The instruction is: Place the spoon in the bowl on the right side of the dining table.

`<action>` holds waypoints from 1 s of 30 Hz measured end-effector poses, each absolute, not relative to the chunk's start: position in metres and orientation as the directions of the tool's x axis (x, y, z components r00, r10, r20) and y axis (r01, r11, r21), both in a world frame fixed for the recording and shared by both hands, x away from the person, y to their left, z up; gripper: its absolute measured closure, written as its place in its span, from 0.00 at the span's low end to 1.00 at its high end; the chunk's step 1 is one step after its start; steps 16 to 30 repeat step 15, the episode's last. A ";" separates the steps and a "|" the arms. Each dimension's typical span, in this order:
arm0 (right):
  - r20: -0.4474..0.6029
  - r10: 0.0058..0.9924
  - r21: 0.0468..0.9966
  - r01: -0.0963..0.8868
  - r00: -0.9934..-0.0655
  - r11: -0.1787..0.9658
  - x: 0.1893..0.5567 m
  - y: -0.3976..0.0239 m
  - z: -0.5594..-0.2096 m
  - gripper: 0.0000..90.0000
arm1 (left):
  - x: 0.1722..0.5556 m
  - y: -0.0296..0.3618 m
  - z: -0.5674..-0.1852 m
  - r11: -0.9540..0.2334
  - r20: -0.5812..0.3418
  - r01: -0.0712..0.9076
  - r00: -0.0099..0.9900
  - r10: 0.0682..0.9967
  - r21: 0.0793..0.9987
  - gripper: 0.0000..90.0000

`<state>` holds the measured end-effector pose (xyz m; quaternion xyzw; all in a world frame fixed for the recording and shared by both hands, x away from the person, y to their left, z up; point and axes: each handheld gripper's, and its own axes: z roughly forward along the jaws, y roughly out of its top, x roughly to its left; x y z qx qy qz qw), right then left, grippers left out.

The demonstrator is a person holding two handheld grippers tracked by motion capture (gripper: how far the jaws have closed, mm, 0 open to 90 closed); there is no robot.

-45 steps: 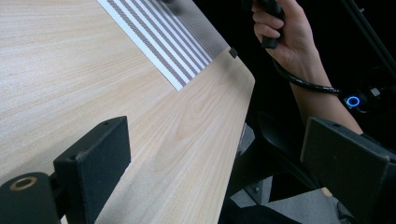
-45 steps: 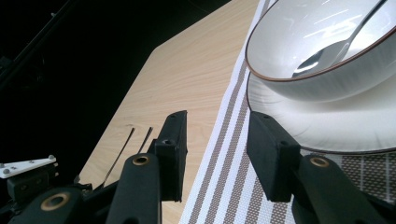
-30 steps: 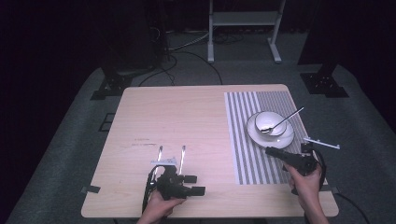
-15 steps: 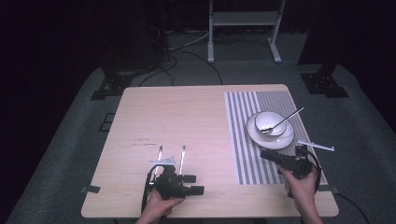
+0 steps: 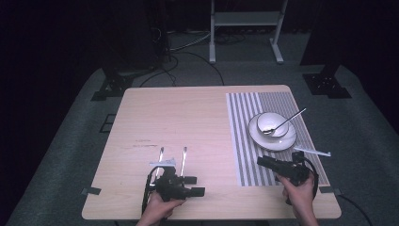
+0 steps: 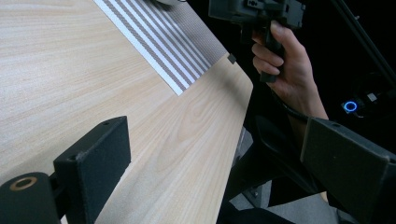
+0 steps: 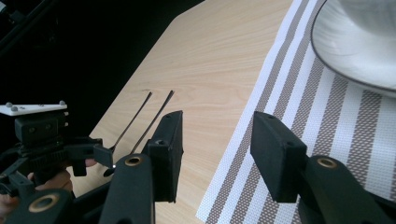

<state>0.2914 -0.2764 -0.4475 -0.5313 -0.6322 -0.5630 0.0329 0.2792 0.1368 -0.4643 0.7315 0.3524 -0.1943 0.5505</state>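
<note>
White round bowl (image 5: 273, 124) with a thin silver spoon (image 5: 285, 121) resting in it, handle angled up to the right, sits on a white round plate (image 5: 263, 139). Plate is on the grey-and-white striped woven placemat (image 5: 244, 141) at the right side of the light wooden table (image 5: 188, 117).

High view: left gripper (image 5: 194, 185), black, held by the left hand (image 5: 160, 209) near the table's front edge, left of centre, jaws pointing right. Two thin metal rods (image 5: 172, 157) reach forward from it over the wood. Right gripper (image 5: 261, 162), black, held by the right hand (image 5: 299, 195) over the front part of the placemat, just in front of the plate, jaws pointing left. Jaw gap too small to read here for either.

Left gripper view: left gripper (image 6: 224, 158) jaws spread wide, nothing between them, bare wood and the table's rounded corner below. Placemat (image 6: 163, 51) corner ahead. Right hand (image 6: 285, 70) farther off, wrapped around the right gripper's black handle, beyond the table edge.

Right gripper view: right gripper (image 7: 217, 149) jaws apart with a clear gap, holding nothing, over the placemat (image 7: 299, 98) edge where it meets the wood. Plate (image 7: 345, 51) rim at top right, bowl (image 7: 373, 11) above it, cropped. Left gripper (image 7: 60, 140) at lower left with a white plate on top, its rods (image 7: 149, 112) stretching out over the table (image 7: 219, 51).
</note>
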 end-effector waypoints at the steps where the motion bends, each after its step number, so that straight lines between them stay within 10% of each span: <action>1: 0.635 0.637 0.681 0.707 -0.438 -0.193 0.291 -0.275 -0.448 0.58 | 0.279 0.137 -0.464 -0.148 -0.670 0.728 0.677 0.302 0.669 0.08; 30: 0.652 0.606 0.680 0.706 -0.456 -0.199 0.285 -0.271 -0.459 0.55 | 0.279 0.137 -0.463 -0.147 -0.666 0.724 0.682 0.302 0.674 0.08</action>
